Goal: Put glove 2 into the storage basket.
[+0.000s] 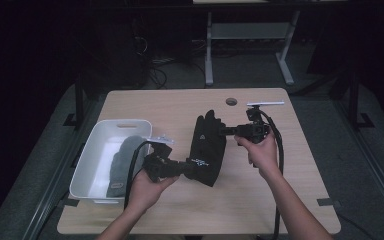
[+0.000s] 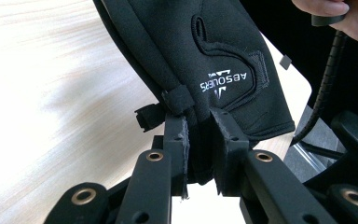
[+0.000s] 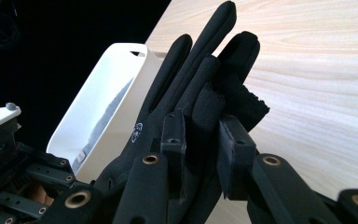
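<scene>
In the high view the room beyond the bench [image 1: 280,200] is dark, and the person's forearms are cut off at the bottom edge. A black glove [image 1: 207,150] sits at the centre of the frame, stretched between the two grippers; whether it rests on the wood or hangs just above it is hard to make out. Its long axis runs up the frame, slightly tilted, with the glove's tips toward the top and the cuff toward the lower centre. The left gripper [image 1: 182,169], at lower centre-left, meets the cuff end. In the left gripper view its fingers [image 2: 176,140] are nearly closed, pinching the cuff edge beside a small strap tab, and white lettering reads mirrored on the glove [image 2: 223,56] above. The right gripper [image 1: 228,131], at centre right, comes in from the side onto the glove's tips. In the right gripper view its fingers [image 3: 235,149] are narrowly parted around one of the shorter glove tips, clamping it, while the longer tips of the glove [image 3: 200,70] point to the top of the frame. A white tub [image 1: 92,157] stands at the left of the bench with a grey cloth item [image 1: 122,162] inside, its shape hard to read.
</scene>
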A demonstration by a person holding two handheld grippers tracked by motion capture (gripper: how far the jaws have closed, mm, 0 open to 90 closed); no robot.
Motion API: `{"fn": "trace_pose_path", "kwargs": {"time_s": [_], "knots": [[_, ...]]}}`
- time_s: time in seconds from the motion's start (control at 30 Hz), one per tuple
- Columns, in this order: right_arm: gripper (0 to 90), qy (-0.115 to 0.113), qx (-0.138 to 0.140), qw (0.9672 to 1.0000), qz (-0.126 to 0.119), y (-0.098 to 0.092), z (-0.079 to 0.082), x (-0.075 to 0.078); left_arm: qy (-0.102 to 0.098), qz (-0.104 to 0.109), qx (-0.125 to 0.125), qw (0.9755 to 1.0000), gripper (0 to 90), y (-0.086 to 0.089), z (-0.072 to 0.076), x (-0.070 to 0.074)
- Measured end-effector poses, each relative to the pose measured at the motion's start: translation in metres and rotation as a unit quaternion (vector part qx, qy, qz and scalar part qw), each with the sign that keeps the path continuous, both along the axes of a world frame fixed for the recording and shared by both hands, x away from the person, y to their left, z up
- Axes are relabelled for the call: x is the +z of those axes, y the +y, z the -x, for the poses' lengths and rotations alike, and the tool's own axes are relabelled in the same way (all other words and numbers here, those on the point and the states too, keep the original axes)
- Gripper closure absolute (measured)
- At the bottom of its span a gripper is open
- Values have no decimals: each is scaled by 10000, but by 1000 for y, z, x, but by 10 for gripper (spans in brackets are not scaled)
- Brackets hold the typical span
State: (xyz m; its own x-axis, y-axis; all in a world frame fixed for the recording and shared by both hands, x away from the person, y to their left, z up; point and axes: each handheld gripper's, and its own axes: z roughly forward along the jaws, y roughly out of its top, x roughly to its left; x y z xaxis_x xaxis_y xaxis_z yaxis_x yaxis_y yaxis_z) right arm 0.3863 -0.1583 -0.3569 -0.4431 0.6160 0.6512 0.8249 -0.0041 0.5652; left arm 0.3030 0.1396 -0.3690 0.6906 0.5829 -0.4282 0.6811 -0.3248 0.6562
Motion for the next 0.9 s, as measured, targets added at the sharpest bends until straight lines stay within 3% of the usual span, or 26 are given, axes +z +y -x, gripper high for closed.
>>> {"fn": "trace_pose_path", "kwargs": {"time_s": [0.9], "knots": [[739,-81,312,9995,9,43,-21,24,-79,217,358,9991,776,40,-1,20]]}}
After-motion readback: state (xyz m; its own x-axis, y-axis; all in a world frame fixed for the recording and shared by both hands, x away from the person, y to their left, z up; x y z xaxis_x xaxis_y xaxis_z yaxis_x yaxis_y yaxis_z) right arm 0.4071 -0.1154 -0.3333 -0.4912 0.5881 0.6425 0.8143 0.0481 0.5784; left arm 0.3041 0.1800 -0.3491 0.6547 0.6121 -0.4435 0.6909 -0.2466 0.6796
